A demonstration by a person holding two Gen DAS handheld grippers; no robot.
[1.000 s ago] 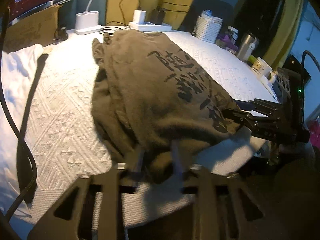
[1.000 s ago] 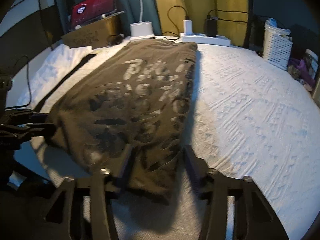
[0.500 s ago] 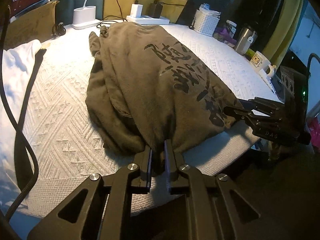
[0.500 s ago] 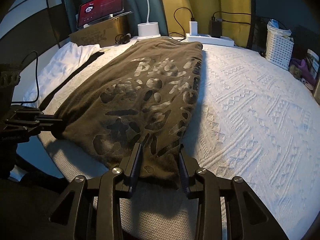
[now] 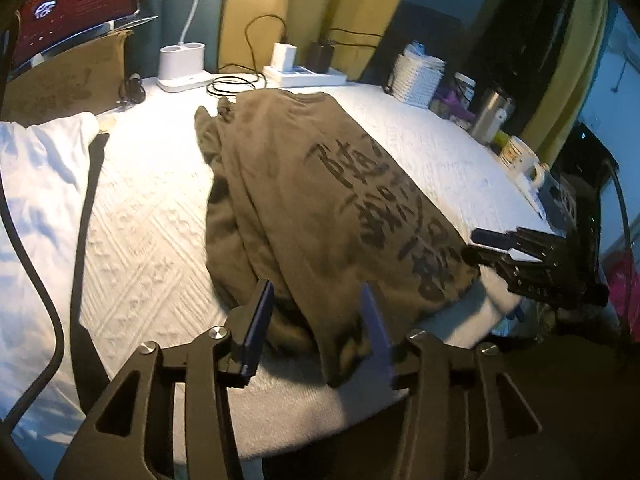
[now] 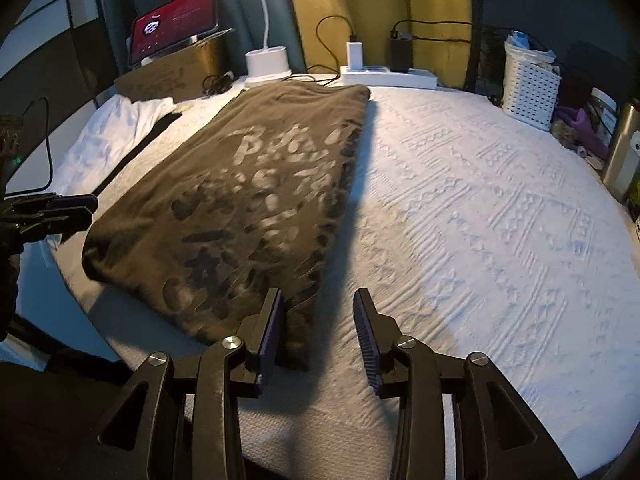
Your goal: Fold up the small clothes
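An olive-brown shirt (image 5: 304, 200) with black printed characters lies folded into a long strip on the white textured bed cover (image 5: 152, 240). My left gripper (image 5: 316, 300) hangs over its near hem. Its jaws are opening, and the fabric lies loose between them with neither pad pressing on it. In the right wrist view the shirt (image 6: 248, 200) runs away from me. My right gripper (image 6: 318, 300) is at its near right corner with its jaws opening, and the corner rests slack beside the left finger. Each gripper shows in the other's view: the right gripper (image 5: 480, 244) and the left gripper (image 6: 72, 206).
A lamp base (image 6: 266, 62), a power strip with chargers (image 6: 388, 74) and cables line the far edge. A white basket (image 6: 530, 84), a steel tumbler (image 5: 490, 114) and a mug (image 5: 520, 156) stand at the right. A cardboard box with a tablet (image 6: 176, 40) and white cloth (image 5: 36, 168) are at the left.
Half a second ago both grippers were shut on the shirt's near hem. Both have since spread their jaws and let the hem drop onto the bed, lifting back slightly.
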